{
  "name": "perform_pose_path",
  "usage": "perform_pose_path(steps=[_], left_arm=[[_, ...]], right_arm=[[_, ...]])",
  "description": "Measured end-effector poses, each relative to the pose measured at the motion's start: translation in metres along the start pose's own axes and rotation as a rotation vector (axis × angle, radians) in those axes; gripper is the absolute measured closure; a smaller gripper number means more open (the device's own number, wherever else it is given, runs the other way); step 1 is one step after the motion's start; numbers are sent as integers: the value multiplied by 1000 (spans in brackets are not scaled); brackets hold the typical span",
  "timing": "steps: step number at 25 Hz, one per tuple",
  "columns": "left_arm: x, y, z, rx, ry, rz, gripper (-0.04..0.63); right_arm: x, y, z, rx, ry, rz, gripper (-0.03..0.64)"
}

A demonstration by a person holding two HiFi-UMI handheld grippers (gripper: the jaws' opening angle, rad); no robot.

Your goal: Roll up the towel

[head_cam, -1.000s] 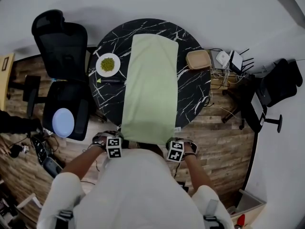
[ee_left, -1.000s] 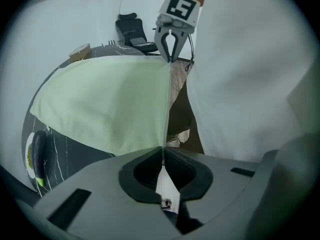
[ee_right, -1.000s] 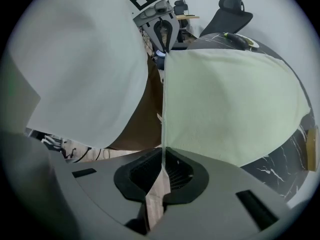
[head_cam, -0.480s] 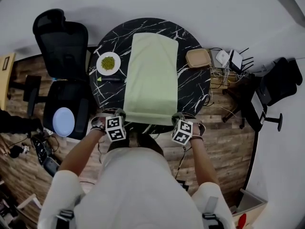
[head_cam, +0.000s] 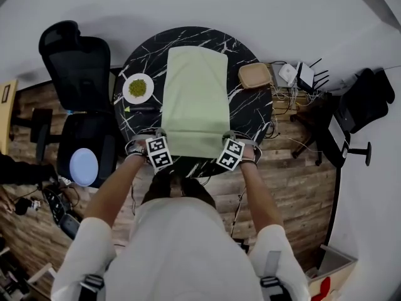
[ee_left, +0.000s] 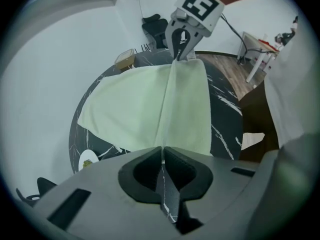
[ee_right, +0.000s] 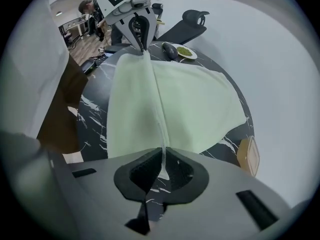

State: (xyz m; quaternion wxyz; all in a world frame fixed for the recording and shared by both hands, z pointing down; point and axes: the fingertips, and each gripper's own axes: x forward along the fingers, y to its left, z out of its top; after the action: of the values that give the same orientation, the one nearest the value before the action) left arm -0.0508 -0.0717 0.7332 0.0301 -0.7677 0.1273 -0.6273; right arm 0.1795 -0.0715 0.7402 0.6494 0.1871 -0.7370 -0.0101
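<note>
A pale green towel (head_cam: 194, 93) lies lengthwise on the round black marble table (head_cam: 250, 111). Its near edge is lifted and doubled back over the part that lies flat. My left gripper (head_cam: 158, 135) is shut on the near left corner, and my right gripper (head_cam: 229, 138) is shut on the near right corner. In the left gripper view the towel (ee_left: 140, 114) runs taut from my left gripper (ee_left: 162, 151) to the right gripper (ee_left: 181, 48) opposite. In the right gripper view the towel (ee_right: 180, 104) stretches from my right gripper (ee_right: 163, 154) to the left gripper (ee_right: 140, 36).
A white plate of green food (head_cam: 138, 88) and a dark object (head_cam: 143, 108) sit left of the towel. A tan container (head_cam: 254, 75) sits to its right. A black office chair (head_cam: 78, 61) stands at the left, a pale blue disc (head_cam: 83, 166) on another seat. Cables and boxes (head_cam: 294, 77) crowd the right.
Both grippers have moved forward from the table's near edge out over the table. They carried the towel's hanging end up and folded it back over the flat part.
</note>
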Motion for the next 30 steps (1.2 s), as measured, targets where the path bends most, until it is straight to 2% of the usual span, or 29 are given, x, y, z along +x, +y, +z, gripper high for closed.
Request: perform_pose_path(steps=[5, 7, 11, 13, 15, 22, 24, 28, 30], left_arm=[[0, 0, 1, -32, -26, 4, 567], [1, 2, 1, -57, -35, 3, 468], [3, 1, 1, -69, -37, 4, 409], [3, 0, 1, -78, -42, 2, 376], [4, 0, 2, -85, -47, -1, 356], [0, -5, 10, -95, -78, -24, 328], [-5, -13, 20, -53, -98, -28, 327], [-6, -54, 36, 161, -98, -58, 327], [0, -72, 37, 201, -82, -91, 327]], right_arm=[[0, -1, 0, 21, -12, -12, 601], [1, -4, 2, 25, -19, -18, 600], [4, -6, 5, 46, -24, -35, 589], [6, -8, 5, 66, -26, -38, 492], [7, -11, 6, 78, -31, -45, 449], [-2, -8, 19, 89, -91, -45, 413], [-7, 7, 31, 26, -126, -21, 414], [-16, 57, 45, -90, -140, 103, 414], [-16, 79, 44, -121, -125, 163, 414]])
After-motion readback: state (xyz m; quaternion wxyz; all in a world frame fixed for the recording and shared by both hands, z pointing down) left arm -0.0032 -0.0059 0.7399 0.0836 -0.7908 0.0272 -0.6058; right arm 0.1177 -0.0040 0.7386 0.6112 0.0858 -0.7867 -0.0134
